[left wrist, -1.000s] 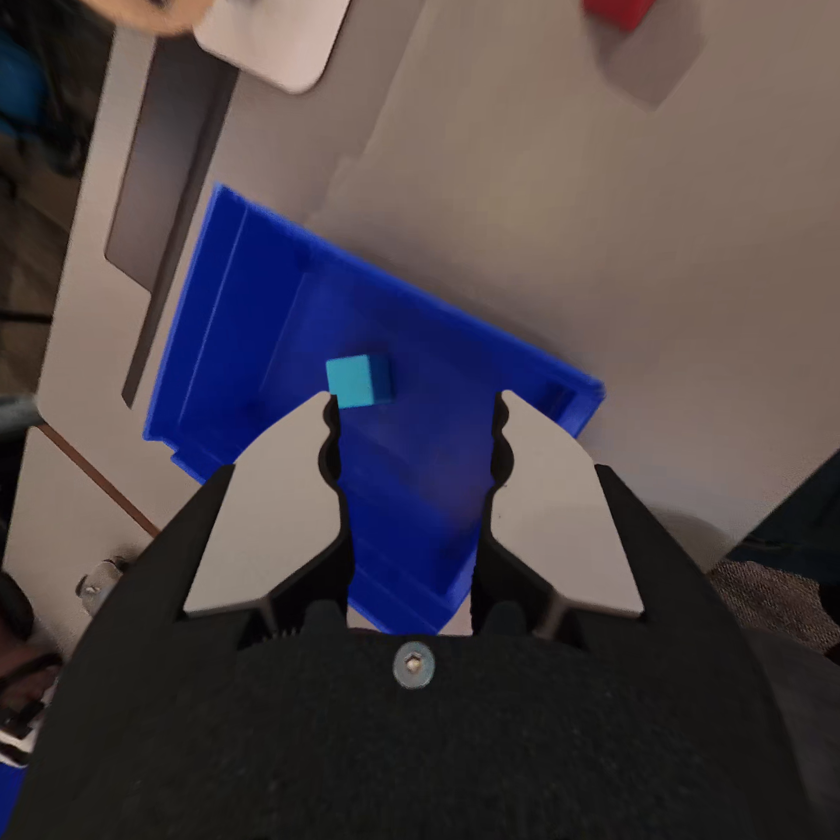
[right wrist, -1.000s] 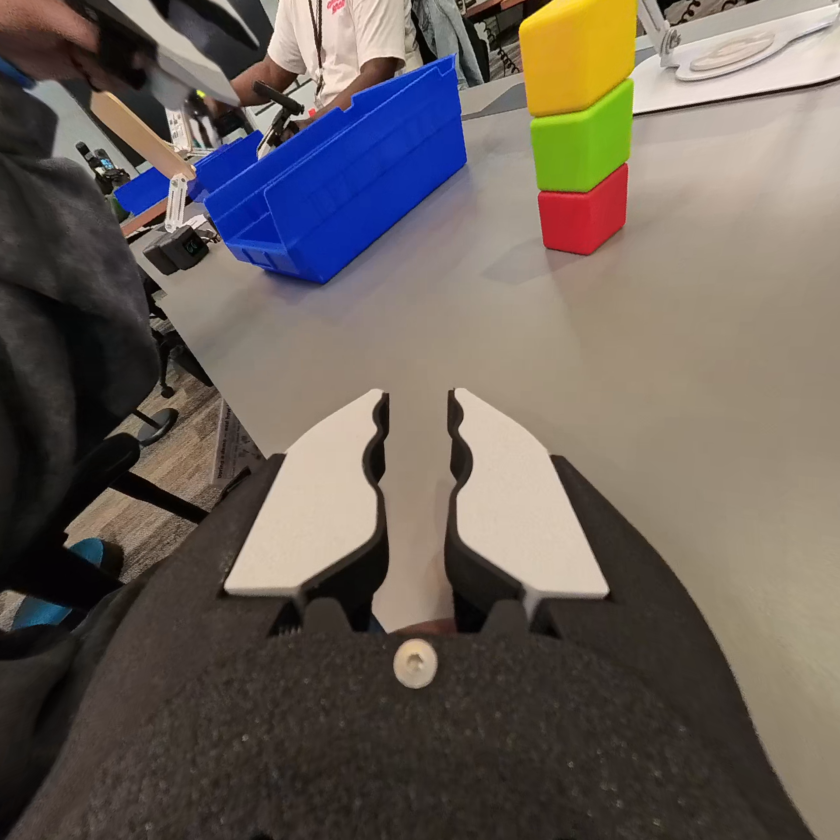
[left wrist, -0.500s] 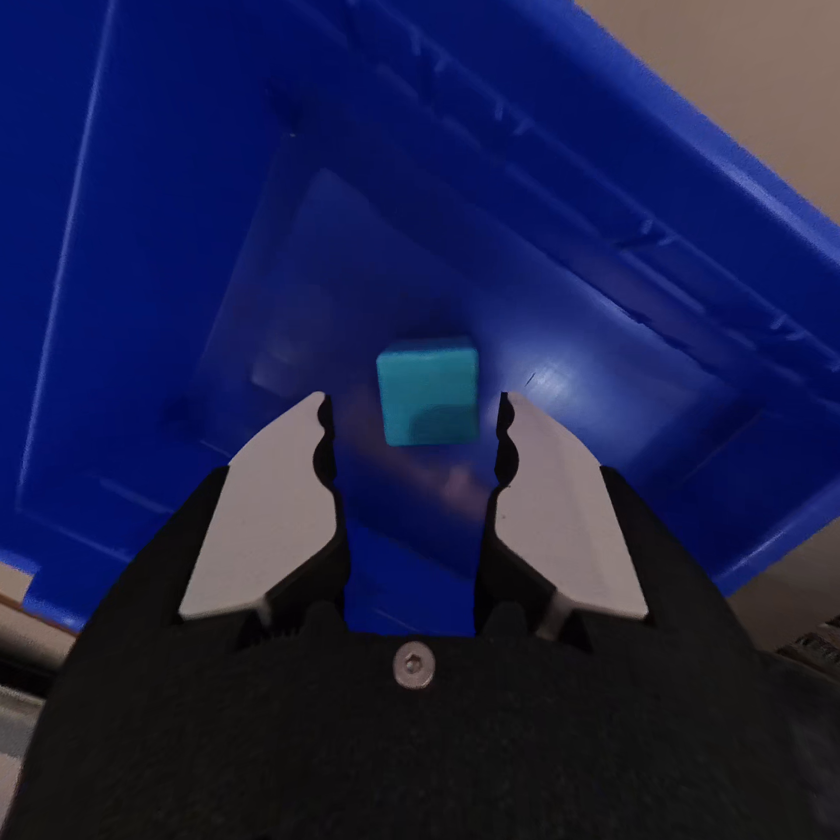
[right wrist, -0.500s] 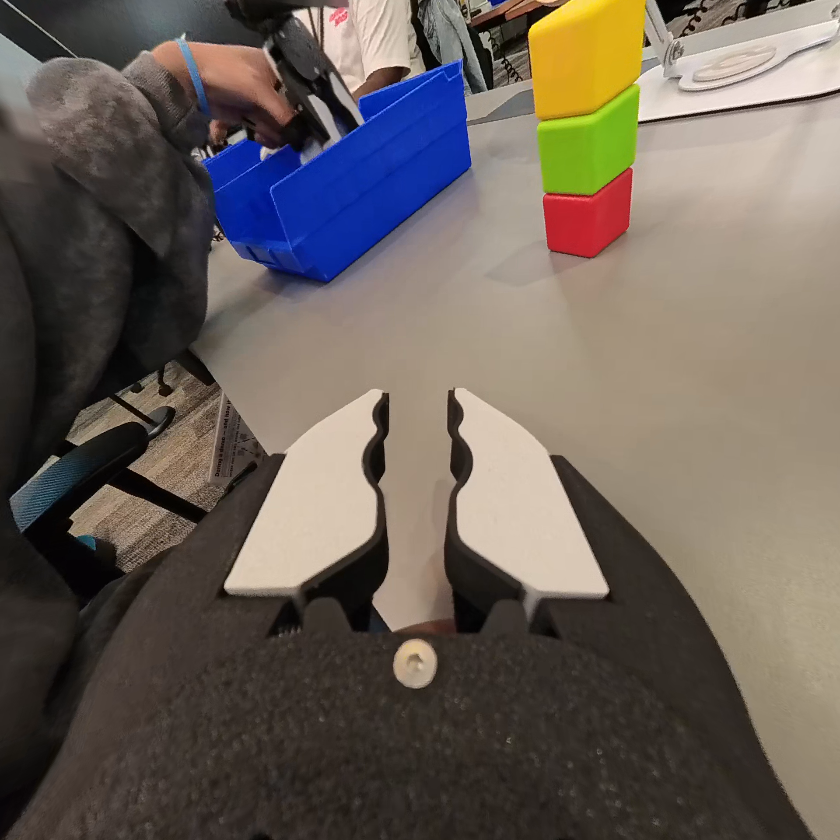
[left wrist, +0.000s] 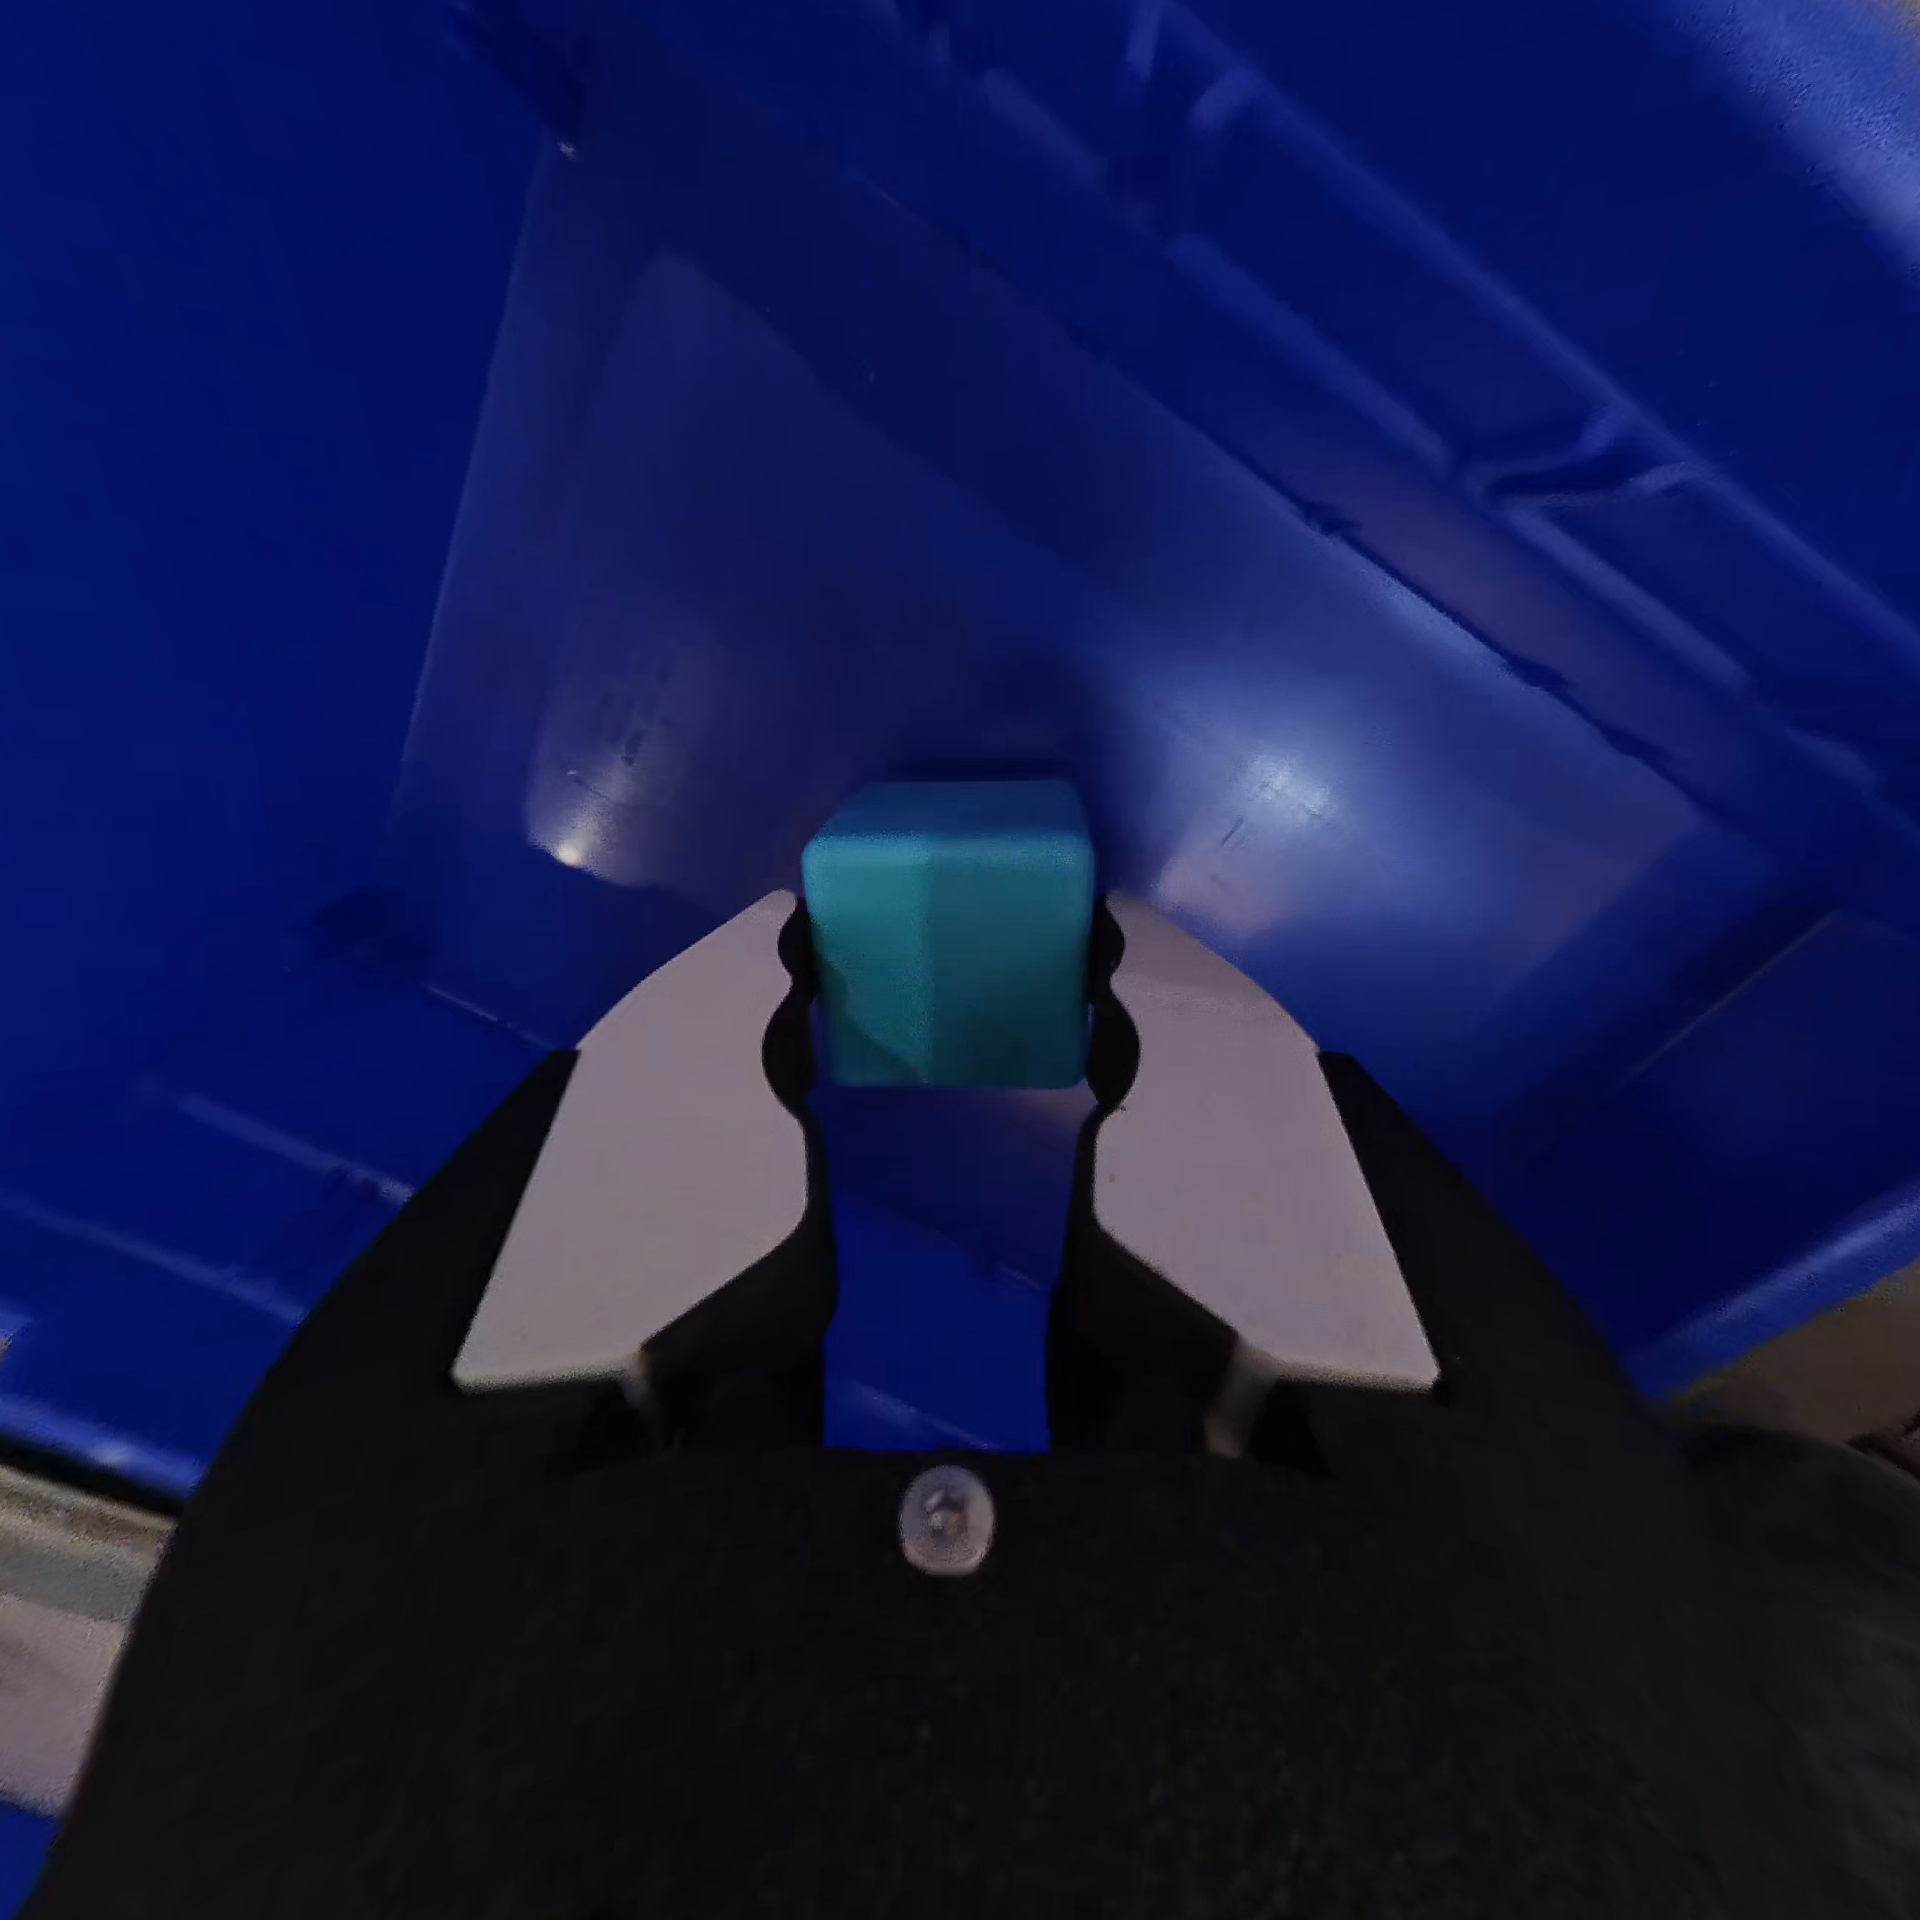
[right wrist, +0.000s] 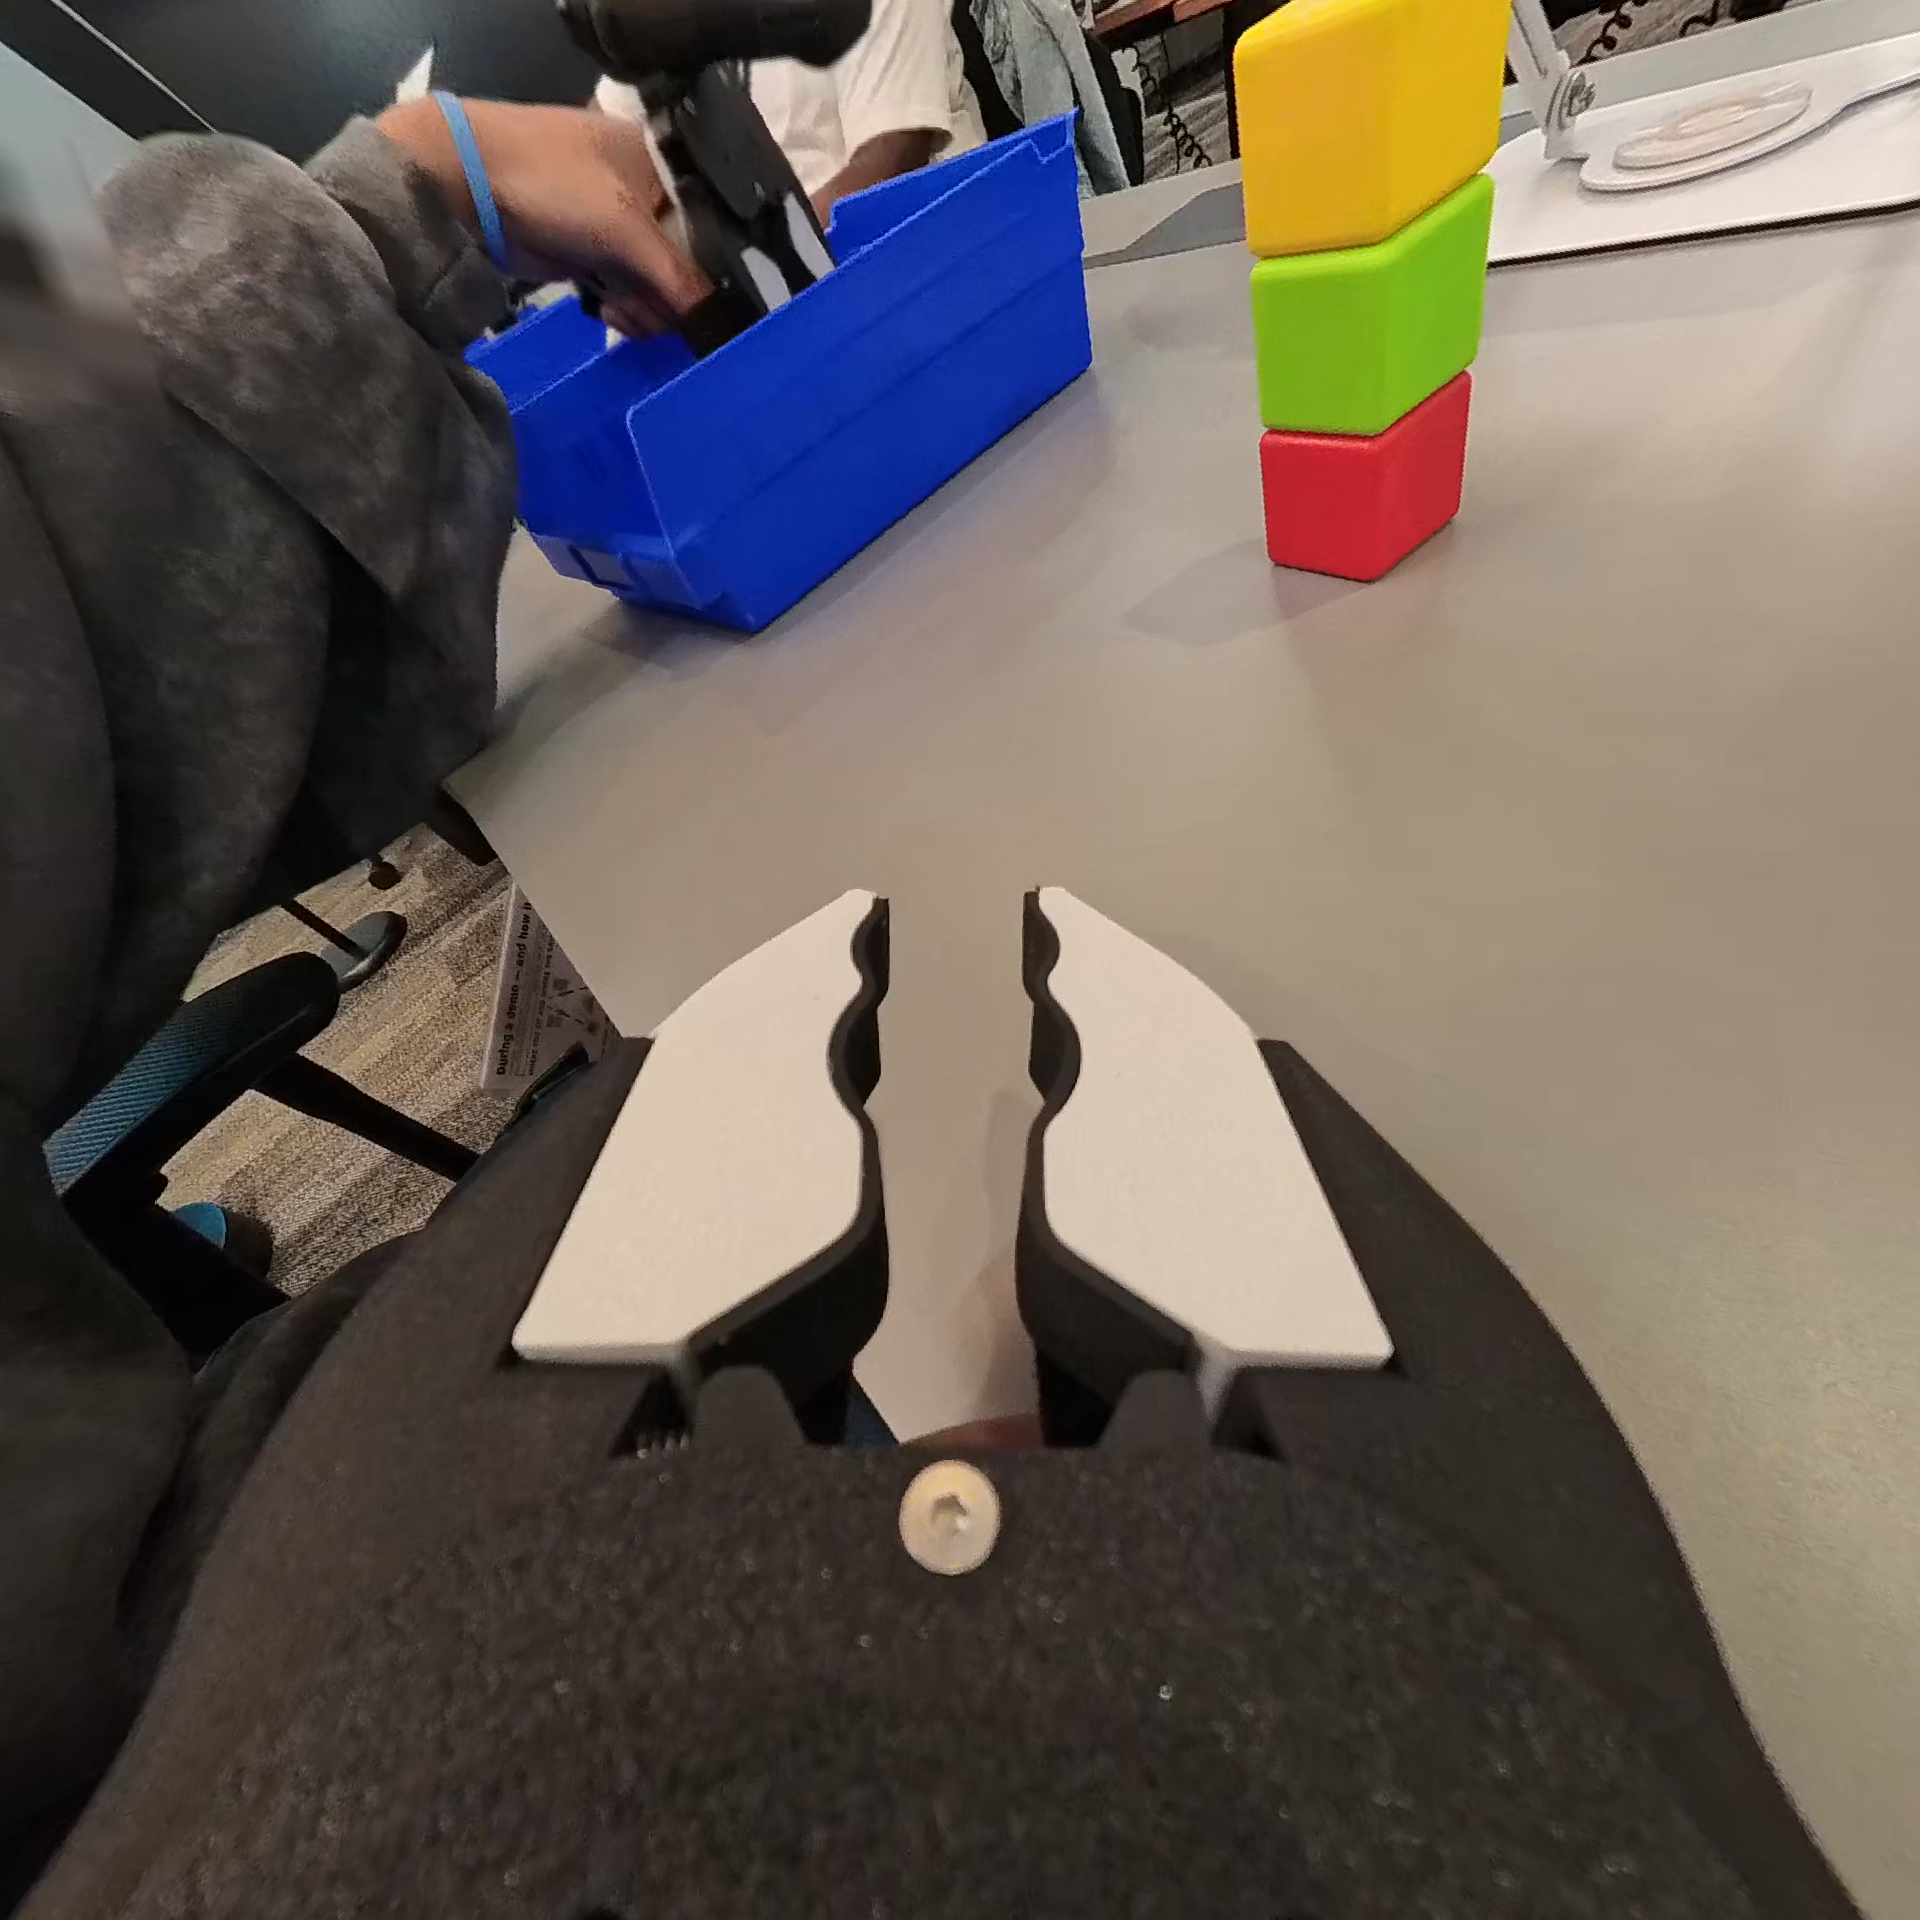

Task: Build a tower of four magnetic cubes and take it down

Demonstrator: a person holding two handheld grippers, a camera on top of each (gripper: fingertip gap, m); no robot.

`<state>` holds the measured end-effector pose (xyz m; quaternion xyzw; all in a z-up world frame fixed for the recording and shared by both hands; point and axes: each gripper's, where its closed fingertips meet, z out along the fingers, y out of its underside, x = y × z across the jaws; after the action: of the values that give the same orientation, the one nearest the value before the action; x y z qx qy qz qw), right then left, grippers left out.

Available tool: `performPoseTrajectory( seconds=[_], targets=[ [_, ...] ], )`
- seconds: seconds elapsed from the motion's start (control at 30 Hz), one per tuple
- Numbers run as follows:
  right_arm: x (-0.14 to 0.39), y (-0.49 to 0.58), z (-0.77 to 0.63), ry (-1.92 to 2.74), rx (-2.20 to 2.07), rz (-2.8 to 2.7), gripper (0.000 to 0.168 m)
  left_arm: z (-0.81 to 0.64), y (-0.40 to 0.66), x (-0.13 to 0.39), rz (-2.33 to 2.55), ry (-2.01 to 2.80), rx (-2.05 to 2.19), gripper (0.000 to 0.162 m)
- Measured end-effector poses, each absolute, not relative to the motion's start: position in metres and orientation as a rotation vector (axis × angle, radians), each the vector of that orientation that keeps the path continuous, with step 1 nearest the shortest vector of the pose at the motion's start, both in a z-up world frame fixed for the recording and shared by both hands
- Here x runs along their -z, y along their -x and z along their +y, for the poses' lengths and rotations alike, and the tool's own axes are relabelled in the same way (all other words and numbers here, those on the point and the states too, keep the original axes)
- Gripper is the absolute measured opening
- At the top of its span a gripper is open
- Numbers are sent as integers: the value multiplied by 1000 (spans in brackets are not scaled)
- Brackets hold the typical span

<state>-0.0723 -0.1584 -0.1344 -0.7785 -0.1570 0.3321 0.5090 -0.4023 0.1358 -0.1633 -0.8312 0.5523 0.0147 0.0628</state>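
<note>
In the left wrist view, my left gripper is down inside a blue bin and shut on a teal cube, one fingertip on each side of it. In the right wrist view, a tower of three cubes stands on the grey table: red at the bottom, green in the middle, yellow on top. My right gripper hovers low over the table's near edge, well short of the tower, its jaws a little apart and empty. The left gripper also shows in the right wrist view, reaching into the bin.
The bin sits at the table's left, left of the tower. A grey sleeve and hand fill the left side. A white flat stand lies behind the tower. A chair base and floor show below the table edge. Another person sits behind the bin.
My left gripper has dropped into the bin and shut on the teal cube, which lay loose between open jaws before. My right gripper has stayed still.
</note>
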Motion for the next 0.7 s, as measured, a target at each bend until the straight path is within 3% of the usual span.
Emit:
performPoseTrajectory(
  seconds=[0.4,0.53,0.7],
  targets=[
    [135,73,-158,1881,-793,-381,24,104,253,-1,1900,1967,22,49],
    [134,72,-158,1876,-792,-378,24,84,182,-15,2042,1839,71,49],
    [134,72,-158,1870,-784,-381,24,69,122,4,2210,1800,55,49]
  ],
)
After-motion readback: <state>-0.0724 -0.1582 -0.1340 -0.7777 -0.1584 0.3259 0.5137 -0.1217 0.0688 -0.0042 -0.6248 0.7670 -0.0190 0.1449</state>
